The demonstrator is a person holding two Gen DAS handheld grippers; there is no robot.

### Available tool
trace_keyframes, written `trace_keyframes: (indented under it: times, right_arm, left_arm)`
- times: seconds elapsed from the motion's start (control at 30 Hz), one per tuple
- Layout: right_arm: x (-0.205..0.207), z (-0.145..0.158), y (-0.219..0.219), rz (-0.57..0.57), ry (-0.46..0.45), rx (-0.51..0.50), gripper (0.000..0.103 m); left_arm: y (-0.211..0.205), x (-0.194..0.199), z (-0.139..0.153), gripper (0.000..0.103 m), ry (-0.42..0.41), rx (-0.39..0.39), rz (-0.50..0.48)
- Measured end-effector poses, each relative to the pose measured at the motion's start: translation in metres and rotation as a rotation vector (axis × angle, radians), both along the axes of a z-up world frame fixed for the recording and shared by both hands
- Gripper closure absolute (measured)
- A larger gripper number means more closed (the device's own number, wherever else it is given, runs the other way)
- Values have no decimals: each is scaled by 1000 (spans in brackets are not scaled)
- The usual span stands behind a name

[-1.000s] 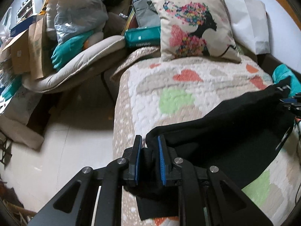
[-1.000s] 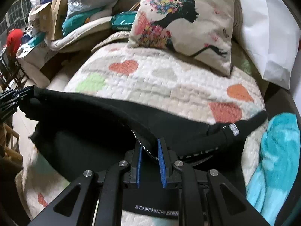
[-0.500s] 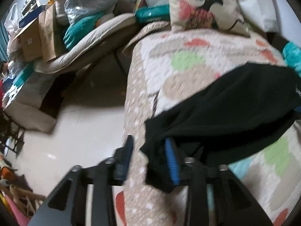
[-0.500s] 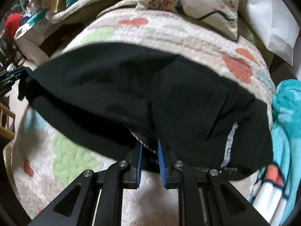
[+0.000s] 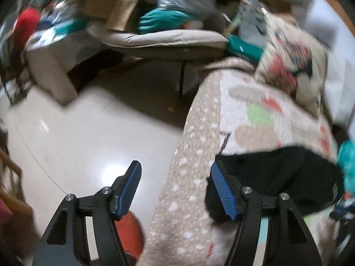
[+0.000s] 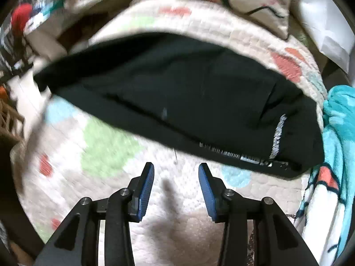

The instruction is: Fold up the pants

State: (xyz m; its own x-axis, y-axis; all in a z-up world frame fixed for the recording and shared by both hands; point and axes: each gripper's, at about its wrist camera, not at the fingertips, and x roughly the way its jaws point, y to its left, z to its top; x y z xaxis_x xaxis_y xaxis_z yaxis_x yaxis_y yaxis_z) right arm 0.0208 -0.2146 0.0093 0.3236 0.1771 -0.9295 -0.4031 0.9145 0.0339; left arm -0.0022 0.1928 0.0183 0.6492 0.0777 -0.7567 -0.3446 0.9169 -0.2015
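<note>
The black pants lie folded flat across the heart-patterned quilt, with a white printed waistband along the near right edge. My right gripper is open and empty, just in front of the pants' near edge, above the quilt. In the left wrist view the pants lie at the right, on the bed's edge. My left gripper is open and empty, its right finger beside the pants' end, its left finger over the floor.
A floral cushion and white pillow rest at the bed's head. A teal blanket lies right of the pants. A cluttered cot with boxes and bags stands across the tiled floor.
Both grippers have let go of the pants and opened. The pants dropped folded onto the quilt. Both grippers drew back, the left one swinging out over the bed's edge.
</note>
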Motion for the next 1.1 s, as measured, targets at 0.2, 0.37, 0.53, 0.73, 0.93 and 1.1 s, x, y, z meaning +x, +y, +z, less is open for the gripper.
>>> trace_keyframes:
  times: [0.2, 0.37, 0.53, 0.73, 0.93, 1.1]
  right_arm:
    - [19, 23, 37, 35, -56, 100, 58]
    - [35, 29, 146, 277, -75, 163, 58]
    - [53, 17, 256, 524, -102, 118, 58]
    - [62, -27, 317, 710, -25, -8, 59]
    - [84, -26, 308, 639, 24, 60, 92]
    - [119, -8, 302, 519, 34, 179, 92]
  left_arm:
    - [13, 6, -4, 38, 15, -82, 110]
    - [31, 1, -8, 38, 38, -141, 188]
    - [43, -3, -28, 38, 110, -242, 214]
    - [47, -5, -46, 38, 179, -333, 223]
    - [25, 3, -50, 38, 176, -382, 149]
    - [6, 17, -57, 38, 213, -334, 98]
